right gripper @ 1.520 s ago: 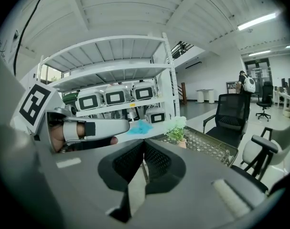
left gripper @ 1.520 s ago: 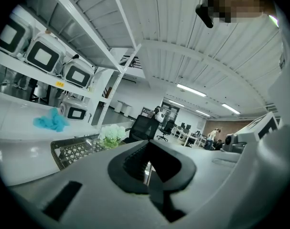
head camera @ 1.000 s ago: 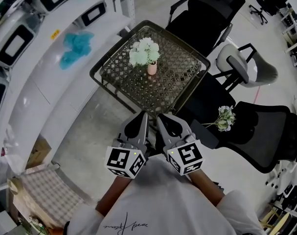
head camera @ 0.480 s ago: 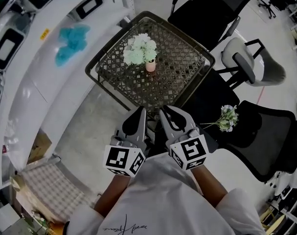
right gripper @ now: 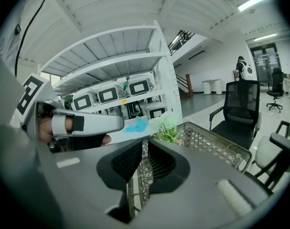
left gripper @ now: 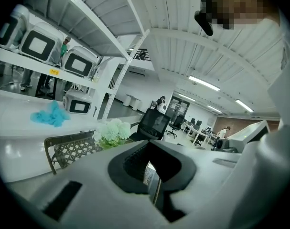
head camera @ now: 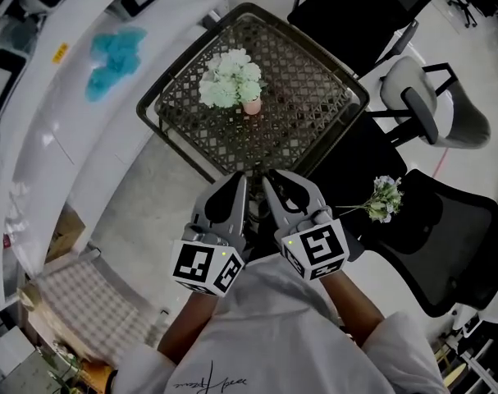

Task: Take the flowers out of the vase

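A bunch of pale green and white flowers (head camera: 228,80) stands in a small pink vase (head camera: 251,105) on a dark metal mesh table (head camera: 314,80). My left gripper (head camera: 239,180) and right gripper (head camera: 269,179) are held side by side just short of the table's near edge, both pointing at it. Each has its jaws nearly together with nothing between them. The left gripper view shows the flowers (left gripper: 110,130) beyond the left gripper (left gripper: 149,159). From the right gripper (right gripper: 144,151) the flowers (right gripper: 166,124) show ahead on the table (right gripper: 216,149).
A second bunch of flowers (head camera: 383,197) lies on a black office chair (head camera: 445,228) to the right. More chairs (head camera: 355,6) stand behind the table. White shelves (head camera: 35,97) with a blue cloth (head camera: 113,52) run along the left. A checked cloth (head camera: 68,302) is at the lower left.
Both grippers have moved forward together, and their tips are now closer to the near edge of the mesh table. The flowers and vase have not moved.
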`<control>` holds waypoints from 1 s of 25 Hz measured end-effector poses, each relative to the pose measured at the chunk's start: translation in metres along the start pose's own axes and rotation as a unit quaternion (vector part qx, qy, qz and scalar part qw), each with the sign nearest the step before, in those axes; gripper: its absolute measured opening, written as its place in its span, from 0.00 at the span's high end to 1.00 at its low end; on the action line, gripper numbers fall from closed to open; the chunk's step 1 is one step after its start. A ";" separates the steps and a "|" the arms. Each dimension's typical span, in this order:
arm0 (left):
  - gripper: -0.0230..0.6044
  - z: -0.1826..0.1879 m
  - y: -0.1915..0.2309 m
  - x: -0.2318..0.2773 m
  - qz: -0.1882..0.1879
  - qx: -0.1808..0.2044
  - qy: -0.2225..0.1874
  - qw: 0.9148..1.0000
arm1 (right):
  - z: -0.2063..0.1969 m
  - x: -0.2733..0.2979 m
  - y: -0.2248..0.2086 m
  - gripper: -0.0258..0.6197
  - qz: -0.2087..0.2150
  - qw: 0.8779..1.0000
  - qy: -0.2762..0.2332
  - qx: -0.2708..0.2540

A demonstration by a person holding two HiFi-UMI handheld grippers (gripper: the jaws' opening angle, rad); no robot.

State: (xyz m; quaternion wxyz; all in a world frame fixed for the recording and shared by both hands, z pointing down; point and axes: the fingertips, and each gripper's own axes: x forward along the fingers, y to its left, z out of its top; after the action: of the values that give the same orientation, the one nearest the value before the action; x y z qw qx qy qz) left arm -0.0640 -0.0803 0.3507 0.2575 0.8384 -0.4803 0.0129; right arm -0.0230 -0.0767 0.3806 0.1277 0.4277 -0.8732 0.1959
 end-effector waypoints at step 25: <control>0.96 -0.025 0.035 0.038 0.036 0.008 0.041 0.998 | -0.015 0.066 -0.057 0.85 0.011 0.999 0.024 -0.019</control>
State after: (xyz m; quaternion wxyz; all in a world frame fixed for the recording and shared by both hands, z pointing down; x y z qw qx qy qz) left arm -0.0662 -0.1142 0.3969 0.2699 0.8214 -0.4988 0.0603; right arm -0.0165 -0.1481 0.4333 0.1549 0.4111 -0.8778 0.1909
